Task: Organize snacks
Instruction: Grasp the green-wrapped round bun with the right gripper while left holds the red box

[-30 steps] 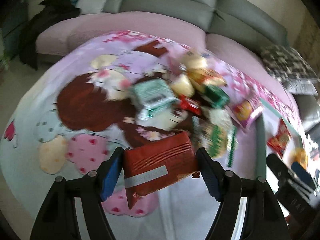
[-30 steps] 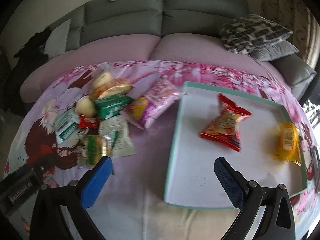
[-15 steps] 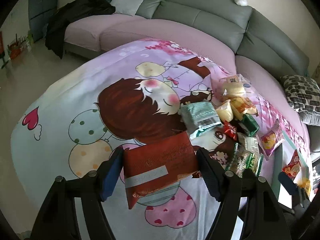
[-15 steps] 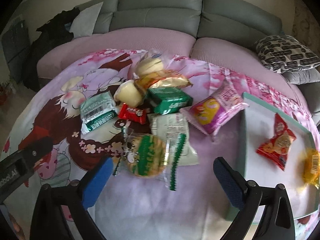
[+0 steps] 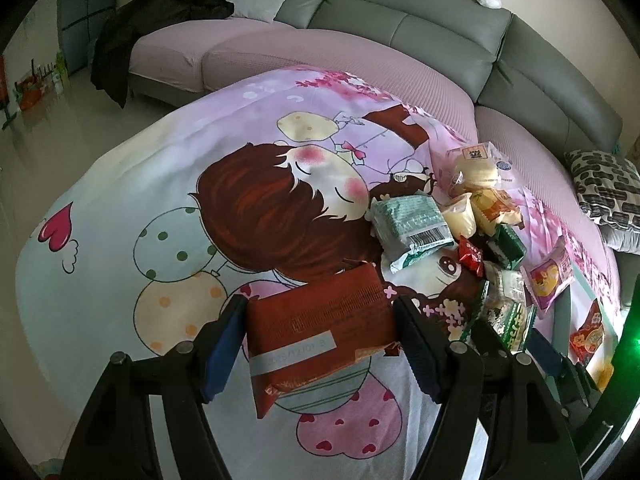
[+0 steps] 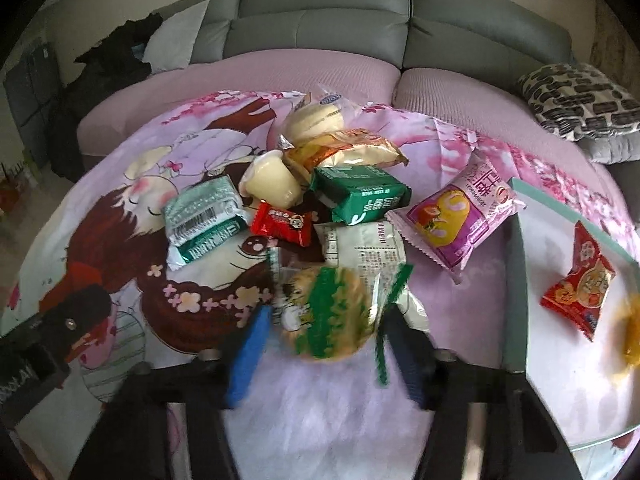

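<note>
Green-striped round snack (image 6: 328, 314), near edge of pile on cartoon cloth (image 6: 120, 216): right gripper (image 6: 320, 340) closing around it; squeeze gently, lift clear, carry to tray (image 6: 516, 280). Left gripper (image 5: 320, 344) clamps red packet (image 5: 320, 332).

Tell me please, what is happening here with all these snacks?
A person is sorting snacks with two handheld grippers. The left gripper holds a dark red packet above the cartoon-print cloth. The right gripper is closing around a round green-and-yellow snack at the near edge of the pile. Two snacks, including a red one, already lie on the tray beside it.
</note>
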The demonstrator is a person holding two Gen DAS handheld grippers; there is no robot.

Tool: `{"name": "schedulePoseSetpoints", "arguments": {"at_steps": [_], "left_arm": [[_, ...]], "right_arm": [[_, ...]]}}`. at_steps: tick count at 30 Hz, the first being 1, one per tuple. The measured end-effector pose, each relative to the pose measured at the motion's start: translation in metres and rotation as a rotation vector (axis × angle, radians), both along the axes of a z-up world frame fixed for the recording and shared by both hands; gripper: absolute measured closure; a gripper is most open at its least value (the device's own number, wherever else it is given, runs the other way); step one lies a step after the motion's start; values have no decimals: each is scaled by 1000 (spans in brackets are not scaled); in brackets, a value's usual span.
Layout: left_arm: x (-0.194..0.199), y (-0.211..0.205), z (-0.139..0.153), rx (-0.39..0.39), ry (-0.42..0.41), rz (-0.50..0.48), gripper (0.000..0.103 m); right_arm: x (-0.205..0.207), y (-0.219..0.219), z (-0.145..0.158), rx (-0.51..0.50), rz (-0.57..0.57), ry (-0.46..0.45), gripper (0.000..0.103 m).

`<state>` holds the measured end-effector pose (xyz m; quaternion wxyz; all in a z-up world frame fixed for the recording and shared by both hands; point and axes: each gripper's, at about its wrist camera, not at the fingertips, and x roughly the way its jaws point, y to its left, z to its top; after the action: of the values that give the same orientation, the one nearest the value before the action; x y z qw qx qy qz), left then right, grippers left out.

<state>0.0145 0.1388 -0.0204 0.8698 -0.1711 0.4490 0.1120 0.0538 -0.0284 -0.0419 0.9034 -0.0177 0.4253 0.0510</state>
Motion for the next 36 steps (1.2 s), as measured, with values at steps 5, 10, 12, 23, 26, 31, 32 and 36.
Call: {"name": "schedulePoseSetpoints", "arguments": {"at_steps": [5, 10, 12, 23, 26, 31, 32, 36], "left_arm": [[0, -1, 2, 7, -4, -3, 28], [-1, -3, 4, 19, -8, -5, 28], [-1, -4, 5, 24, -11, -7, 28], [2, -19, 13, 51, -27, -37, 28], [5, -24, 15, 57, -28, -49, 28], [13, -43, 25, 72, -50, -91, 28], [16, -49, 27, 82, -55, -106, 28], [24, -78, 39, 97, -82, -184, 28]], "right_arm": [[-1, -4, 3, 30, -2, -1, 48], [-7, -8, 12, 63, -4, -22, 49], [-10, -11, 17, 78, -4, -35, 49], [-18, -33, 35, 137, -32, -81, 49], [-19, -46, 40, 155, -60, -95, 49], [-24, -79, 49, 159, -138, -133, 49], [-25, -85, 50, 163, -152, -138, 49], [-31, -116, 55, 184, -219, -165, 48]]}}
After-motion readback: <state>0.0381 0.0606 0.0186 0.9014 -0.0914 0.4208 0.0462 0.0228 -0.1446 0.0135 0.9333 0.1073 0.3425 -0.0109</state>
